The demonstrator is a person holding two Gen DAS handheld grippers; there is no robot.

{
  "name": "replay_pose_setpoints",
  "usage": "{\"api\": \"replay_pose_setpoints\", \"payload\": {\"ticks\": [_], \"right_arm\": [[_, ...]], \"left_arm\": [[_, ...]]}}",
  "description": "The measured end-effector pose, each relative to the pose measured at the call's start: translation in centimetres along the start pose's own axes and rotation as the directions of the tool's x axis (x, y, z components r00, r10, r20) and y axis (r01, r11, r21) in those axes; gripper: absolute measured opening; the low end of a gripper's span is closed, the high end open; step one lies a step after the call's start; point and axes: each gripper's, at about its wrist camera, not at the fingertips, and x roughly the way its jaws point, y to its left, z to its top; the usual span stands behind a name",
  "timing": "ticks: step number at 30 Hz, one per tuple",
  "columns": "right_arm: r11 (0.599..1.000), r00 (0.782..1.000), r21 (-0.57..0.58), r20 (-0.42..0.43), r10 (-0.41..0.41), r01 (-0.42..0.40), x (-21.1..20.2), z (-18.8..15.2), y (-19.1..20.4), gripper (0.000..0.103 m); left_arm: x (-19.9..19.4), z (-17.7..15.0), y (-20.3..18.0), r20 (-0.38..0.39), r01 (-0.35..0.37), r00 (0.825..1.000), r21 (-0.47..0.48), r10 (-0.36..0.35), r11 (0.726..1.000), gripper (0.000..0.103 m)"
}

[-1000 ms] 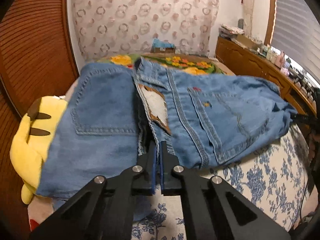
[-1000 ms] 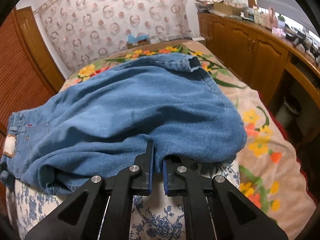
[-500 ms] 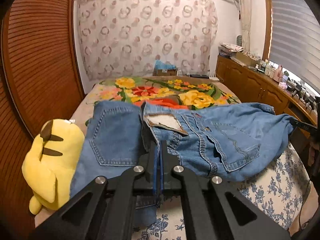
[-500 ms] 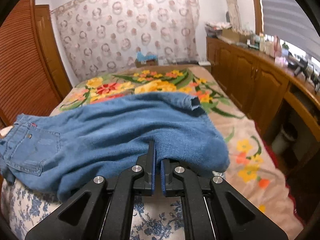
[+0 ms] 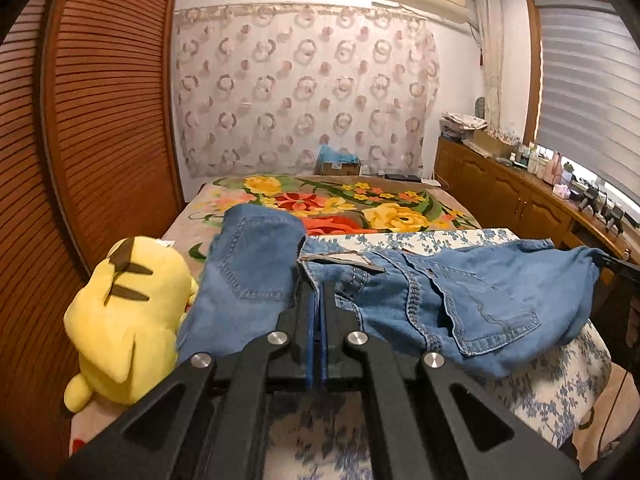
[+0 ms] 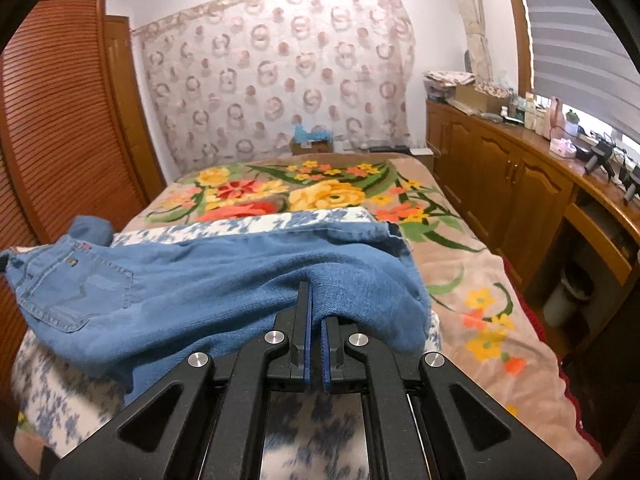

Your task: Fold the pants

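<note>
The blue denim pants [image 5: 460, 296] lie across the near part of the bed, held up at both ends. My left gripper [image 5: 317, 296] is shut on the waistband near the seat seam, with one back-pocket half [image 5: 256, 264] draped to its left. My right gripper [image 6: 316, 304] is shut on a fold of the pants' leg fabric [image 6: 240, 276], near the frayed hem [image 6: 394, 236]. The right gripper's tip shows at the right edge of the left wrist view [image 5: 620, 268]. The pants sag between the two grippers.
A yellow plush toy [image 5: 128, 312] lies at the bed's left side by the slatted wooden wardrobe [image 5: 92, 120]. A blue-flowered white cloth [image 6: 256, 222] covers the near bed over a floral blanket [image 6: 304, 192]. Wooden cabinets [image 6: 508, 184] with clutter line the right wall.
Both grippers have pulled back and lowered with the pants, so the denim now lies lower and flatter and more of the floral blanket and the wall shows. Both stay shut.
</note>
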Motion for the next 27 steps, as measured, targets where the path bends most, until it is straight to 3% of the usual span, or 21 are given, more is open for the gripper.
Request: {"api": "replay_pose_setpoints", "payload": {"ticks": [14, 23, 27], "right_arm": [[0.996, 0.999, -0.08, 0.014, 0.046, -0.044, -7.0, -6.4, 2.9, 0.001], [0.997, 0.995, -0.046, -0.072, 0.066, -0.07, -6.3, -10.7, 1.8, 0.001], [0.997, 0.992, -0.03, -0.108, 0.065, -0.069, -6.2, -12.8, 1.2, 0.001]], "left_arm": [[-6.9, -7.3, 1.6, 0.013, 0.002, 1.0, -0.036, -0.002, 0.999, 0.0], [-5.7, -10.2, 1.0, -0.092, -0.005, 0.996, -0.021, 0.003, 1.0, 0.0], [-5.7, -10.7, 1.1, -0.11, -0.012, 0.994, -0.007, 0.011, 1.0, 0.006]]}}
